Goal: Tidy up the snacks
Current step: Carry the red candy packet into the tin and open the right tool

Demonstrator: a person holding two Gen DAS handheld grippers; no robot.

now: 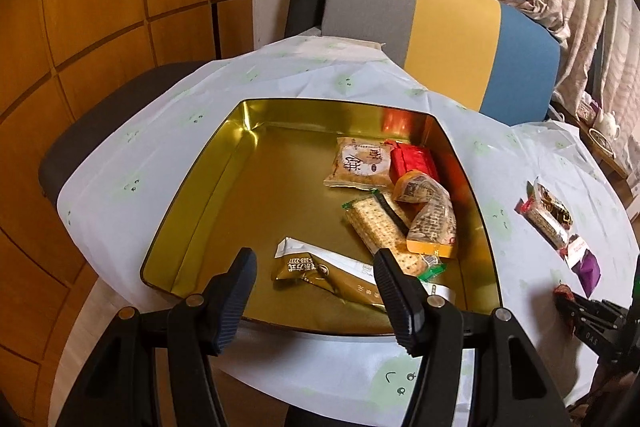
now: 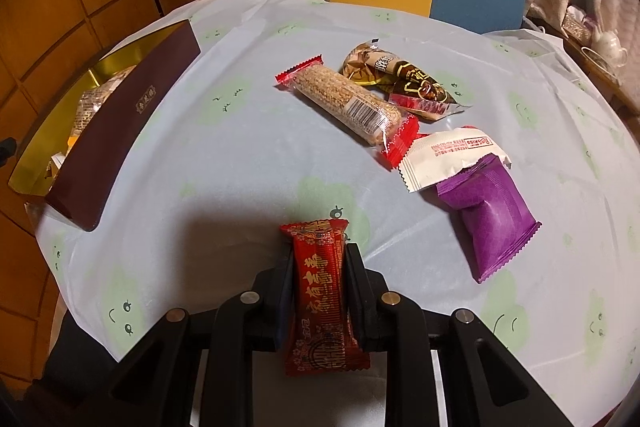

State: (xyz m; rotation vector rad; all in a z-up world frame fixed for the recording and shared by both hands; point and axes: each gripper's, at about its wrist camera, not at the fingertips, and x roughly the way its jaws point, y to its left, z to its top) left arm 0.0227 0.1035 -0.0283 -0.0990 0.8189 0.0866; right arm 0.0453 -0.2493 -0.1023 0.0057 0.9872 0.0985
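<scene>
A red snack packet (image 2: 322, 295) is clamped lengthwise between the right tongs (image 2: 320, 263), held above the near edge of the table (image 2: 240, 163), while the left tongs (image 1: 316, 279) are spread wide with nothing between them, poised over the near rim of the gold tin (image 1: 192, 187). Several snacks are already lying in the tin, crowded toward its right side, among them a cracker pack (image 1: 376, 227) and a gold sachet (image 1: 320, 273). Four more are left on the table: a sesame bar (image 2: 348, 105), a brown chocolate packet (image 2: 400, 79), a white packet (image 2: 448, 155) and a purple packet (image 2: 488, 219). The red packet is gripped by its slick film only, so it could be let slip if the carry toward the tin is jerky. The tin's tall wall could be struck by the dangling end of the packet if the approach is made too low, and the tin could be shoved across the thin tablecloth (image 2: 224, 39). A collision of the two tongs over the tin is also judged possible.
</scene>
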